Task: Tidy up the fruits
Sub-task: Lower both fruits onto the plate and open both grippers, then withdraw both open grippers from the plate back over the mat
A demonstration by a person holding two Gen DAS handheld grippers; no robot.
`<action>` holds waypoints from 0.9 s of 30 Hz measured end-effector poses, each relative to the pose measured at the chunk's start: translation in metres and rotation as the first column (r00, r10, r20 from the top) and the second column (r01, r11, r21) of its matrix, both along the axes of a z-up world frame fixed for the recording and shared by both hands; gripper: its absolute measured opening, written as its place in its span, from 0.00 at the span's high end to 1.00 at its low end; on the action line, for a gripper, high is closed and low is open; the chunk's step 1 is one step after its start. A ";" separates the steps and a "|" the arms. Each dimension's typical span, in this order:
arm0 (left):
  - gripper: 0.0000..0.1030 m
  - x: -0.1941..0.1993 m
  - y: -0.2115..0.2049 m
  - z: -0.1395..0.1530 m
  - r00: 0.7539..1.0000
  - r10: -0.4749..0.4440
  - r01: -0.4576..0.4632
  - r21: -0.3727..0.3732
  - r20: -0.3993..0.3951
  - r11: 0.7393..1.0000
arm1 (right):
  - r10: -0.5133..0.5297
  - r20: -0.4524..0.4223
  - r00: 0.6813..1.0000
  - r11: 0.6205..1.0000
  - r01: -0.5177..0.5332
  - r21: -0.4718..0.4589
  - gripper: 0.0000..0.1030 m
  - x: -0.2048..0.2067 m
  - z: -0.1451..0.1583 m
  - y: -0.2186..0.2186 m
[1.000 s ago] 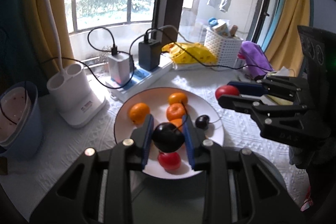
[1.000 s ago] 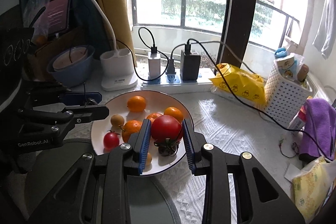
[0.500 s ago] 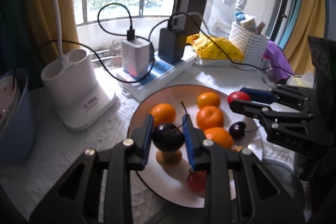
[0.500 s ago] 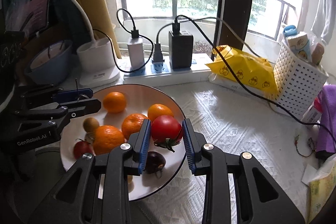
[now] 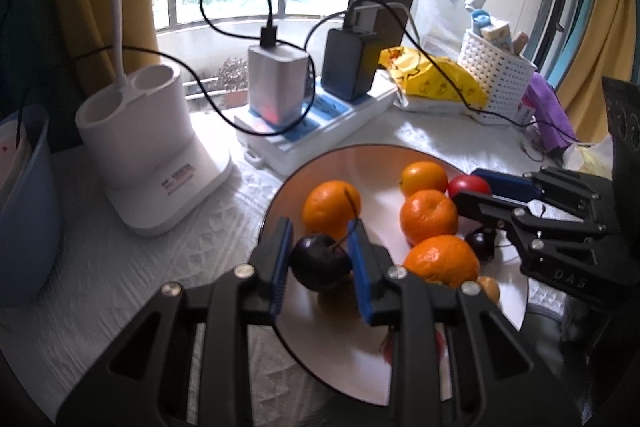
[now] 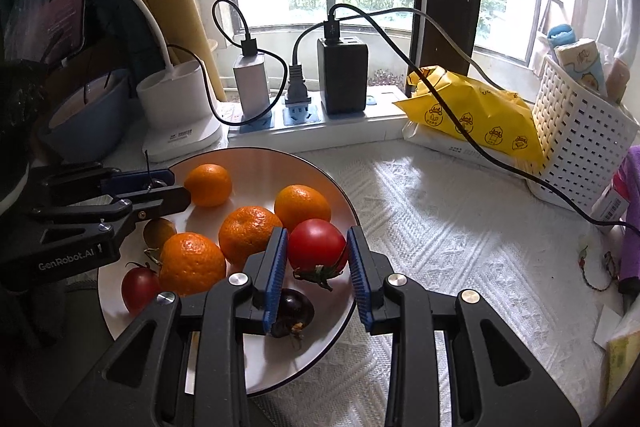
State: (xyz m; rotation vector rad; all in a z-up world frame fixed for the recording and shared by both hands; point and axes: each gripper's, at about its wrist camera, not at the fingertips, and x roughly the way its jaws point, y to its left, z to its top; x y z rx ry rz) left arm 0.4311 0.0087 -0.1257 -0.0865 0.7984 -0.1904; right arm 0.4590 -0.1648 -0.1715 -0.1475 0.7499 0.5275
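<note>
Spreading across a white textured tablecloth [image 6: 460, 227], a round white plate [image 6: 256, 163] holds four mandarins, with a white power strip [image 6: 344, 133] and its chargers lined up behind it below the window. A white lattice basket [image 6: 580, 143] stands to the right, a yellow packet [image 6: 476, 107] just beside it. Over the plate's right edge, the right gripper [image 6: 318, 253] pinches a red tomato [image 6: 316, 245] between its blue pads, the green stem hanging down. Beneath it on the plate lies a dark cherry [image 6: 290, 311]. Over the plate's left side, the left gripper [image 5: 320, 257] pinches another dark cherry [image 5: 320, 261], stalk pointing up, above a small brown fruit [image 6: 159, 231]. A small red tomato [image 6: 139, 287] rests at the plate's near-left rim.
</note>
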 end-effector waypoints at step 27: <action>0.64 -0.016 -0.002 0.018 1.000 0.005 -0.005 0.004 0.023 1.000 | -0.013 0.004 1.000 1.000 0.013 0.003 0.46 -0.008 0.010 0.002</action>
